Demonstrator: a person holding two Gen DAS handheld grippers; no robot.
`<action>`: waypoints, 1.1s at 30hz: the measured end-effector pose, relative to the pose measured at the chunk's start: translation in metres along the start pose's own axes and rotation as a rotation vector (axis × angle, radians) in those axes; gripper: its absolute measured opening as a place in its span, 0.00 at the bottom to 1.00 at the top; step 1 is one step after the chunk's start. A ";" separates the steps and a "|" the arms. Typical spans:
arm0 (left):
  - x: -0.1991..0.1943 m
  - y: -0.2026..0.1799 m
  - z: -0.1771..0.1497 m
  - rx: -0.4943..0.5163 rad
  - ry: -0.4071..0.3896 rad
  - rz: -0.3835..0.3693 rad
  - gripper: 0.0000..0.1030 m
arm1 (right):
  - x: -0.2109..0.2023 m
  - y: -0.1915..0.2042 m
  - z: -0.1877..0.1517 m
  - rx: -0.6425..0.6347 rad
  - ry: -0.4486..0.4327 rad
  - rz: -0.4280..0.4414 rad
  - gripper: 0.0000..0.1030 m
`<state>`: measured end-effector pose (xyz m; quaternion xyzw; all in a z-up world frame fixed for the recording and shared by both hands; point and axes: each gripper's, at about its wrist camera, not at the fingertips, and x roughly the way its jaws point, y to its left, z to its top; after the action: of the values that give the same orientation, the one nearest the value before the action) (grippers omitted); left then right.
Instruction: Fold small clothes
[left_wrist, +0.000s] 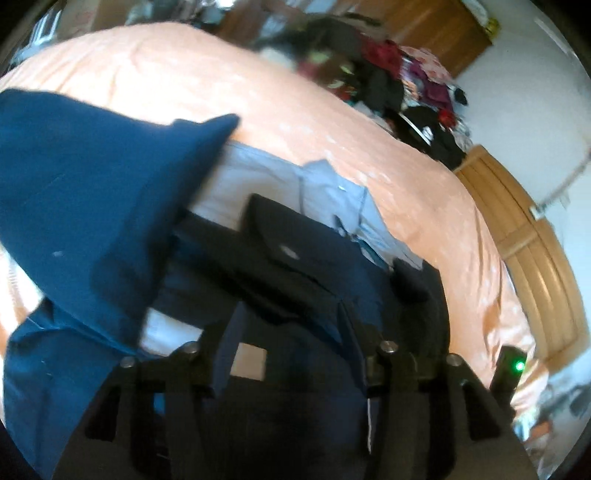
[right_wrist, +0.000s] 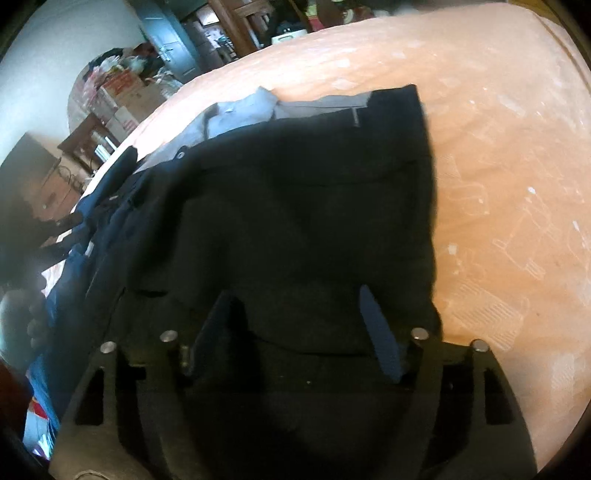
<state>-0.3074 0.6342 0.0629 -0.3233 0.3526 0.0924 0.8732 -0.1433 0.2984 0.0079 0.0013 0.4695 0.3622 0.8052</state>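
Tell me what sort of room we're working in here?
Most likely a bedroom: the clothes lie on a bed with a peach bedspread, a wooden wardrobe stands beside it, and a heap of clothes sits behind.

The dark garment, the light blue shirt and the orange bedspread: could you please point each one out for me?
dark garment (right_wrist: 295, 192): right wrist view, middle of its flat top panel.
light blue shirt (left_wrist: 332, 188): left wrist view, chest near the collar.
orange bedspread (right_wrist: 498, 166): right wrist view, bare stretch right of the clothes.

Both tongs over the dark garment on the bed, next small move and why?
Probably lower the right tongs and close on the dark garment: they are open above its near edge, nothing gripped. It lies on a grey shirt on the orange bedspread. Left tongs' state is unclear.
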 end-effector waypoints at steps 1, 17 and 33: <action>0.003 0.001 0.001 -0.014 0.001 0.005 0.51 | 0.000 -0.001 0.000 0.002 -0.001 0.006 0.72; 0.017 -0.010 0.003 -0.018 -0.022 0.140 0.27 | -0.004 -0.011 -0.001 0.058 -0.028 0.097 0.75; 0.029 0.007 -0.007 -0.110 0.021 0.065 0.23 | -0.004 -0.010 0.000 0.061 -0.034 0.120 0.79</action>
<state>-0.2934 0.6335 0.0359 -0.3602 0.3663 0.1366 0.8470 -0.1386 0.2886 0.0071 0.0599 0.4657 0.3952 0.7895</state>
